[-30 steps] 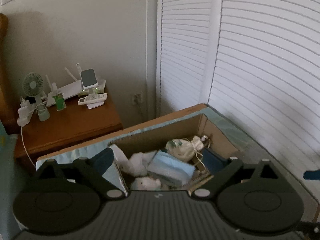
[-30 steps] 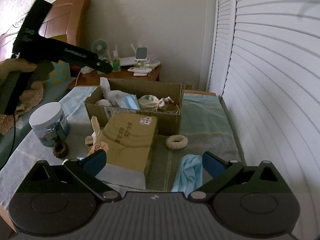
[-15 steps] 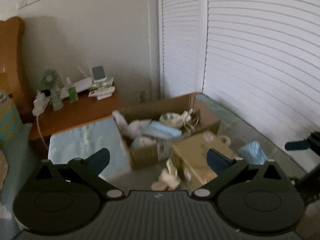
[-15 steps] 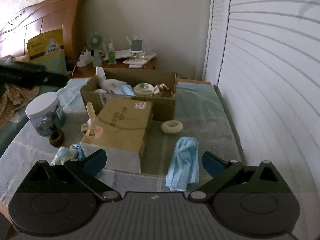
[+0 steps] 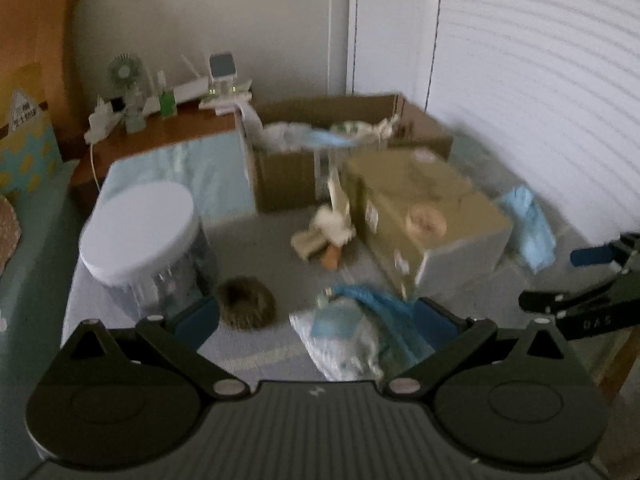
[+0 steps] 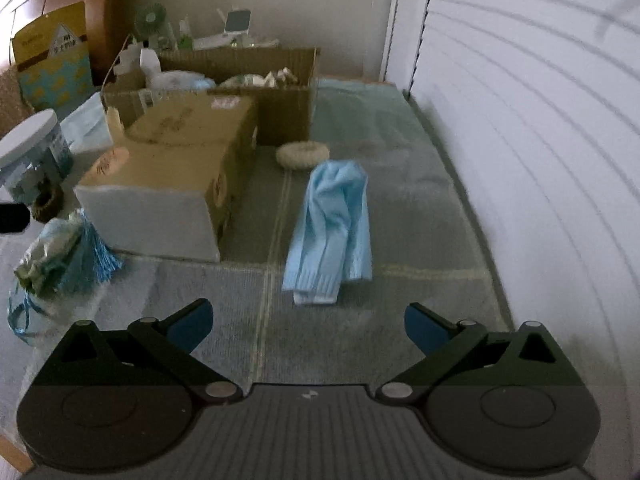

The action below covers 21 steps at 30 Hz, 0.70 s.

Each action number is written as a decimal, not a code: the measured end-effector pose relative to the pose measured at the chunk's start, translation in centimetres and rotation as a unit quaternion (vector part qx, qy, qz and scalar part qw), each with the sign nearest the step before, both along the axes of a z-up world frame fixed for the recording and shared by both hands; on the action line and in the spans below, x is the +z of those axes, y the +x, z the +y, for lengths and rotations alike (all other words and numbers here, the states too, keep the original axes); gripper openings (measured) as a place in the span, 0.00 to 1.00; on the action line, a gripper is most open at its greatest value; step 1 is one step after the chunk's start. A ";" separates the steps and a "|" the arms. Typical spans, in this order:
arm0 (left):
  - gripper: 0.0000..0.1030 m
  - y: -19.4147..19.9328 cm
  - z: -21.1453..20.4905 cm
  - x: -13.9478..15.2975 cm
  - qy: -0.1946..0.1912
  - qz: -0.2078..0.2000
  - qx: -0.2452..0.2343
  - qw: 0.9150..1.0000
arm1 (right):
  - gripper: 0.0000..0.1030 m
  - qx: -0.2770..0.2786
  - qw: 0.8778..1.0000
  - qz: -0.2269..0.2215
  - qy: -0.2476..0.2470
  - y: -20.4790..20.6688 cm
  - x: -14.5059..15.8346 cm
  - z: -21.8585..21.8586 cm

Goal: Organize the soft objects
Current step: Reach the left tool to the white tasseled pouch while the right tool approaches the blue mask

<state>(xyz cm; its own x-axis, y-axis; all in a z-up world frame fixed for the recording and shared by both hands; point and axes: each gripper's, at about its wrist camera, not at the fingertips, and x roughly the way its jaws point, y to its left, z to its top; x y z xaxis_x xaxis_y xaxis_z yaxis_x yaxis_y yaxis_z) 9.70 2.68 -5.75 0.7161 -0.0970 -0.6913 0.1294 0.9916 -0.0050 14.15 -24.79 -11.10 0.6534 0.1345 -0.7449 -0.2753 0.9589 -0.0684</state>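
Left hand-held gripper (image 5: 316, 320) dropped from open box (image 5: 348, 148) to tasselled pouch (image 5: 360, 332).

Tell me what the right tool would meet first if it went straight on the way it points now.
Most likely the crumpled light blue cloth lying on the green-grey mat. It sits straight ahead of the open right tool, with bare mat in between. Depth is hard to judge in this fisheye view, so the mat itself may come first.
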 end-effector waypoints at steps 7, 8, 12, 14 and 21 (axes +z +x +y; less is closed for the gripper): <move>0.99 0.3 -0.6 -2.4 -0.006 0.031 0.008 0.999 | 1.00 0.015 1.000 0.002 0.008 0.2 -0.6 0.0; 0.99 0.4 -0.6 -2.7 -0.011 0.038 0.010 0.999 | 1.00 0.017 1.000 0.001 0.008 0.2 -0.6 0.1; 0.99 0.9 -0.7 -3.9 -0.011 0.058 0.031 0.998 | 1.00 0.022 1.000 -0.010 0.012 0.0 -0.8 -0.1; 0.99 0.8 -0.6 -4.1 -0.012 0.051 0.042 0.998 | 1.00 0.022 1.000 -0.016 0.013 -0.2 -0.8 -0.2; 1.00 1.3 -0.9 -4.2 -0.010 0.043 0.069 0.997 | 1.00 0.026 0.999 -0.017 0.014 -0.4 -0.9 -0.3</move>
<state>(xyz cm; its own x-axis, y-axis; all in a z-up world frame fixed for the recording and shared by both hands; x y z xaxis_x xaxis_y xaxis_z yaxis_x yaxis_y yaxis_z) 10.98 1.77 -9.95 0.6624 -0.0164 -0.7490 -0.0103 0.9995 -0.0309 13.79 -25.07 -11.95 0.6707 0.1884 -0.7175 -0.3221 0.9452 -0.0530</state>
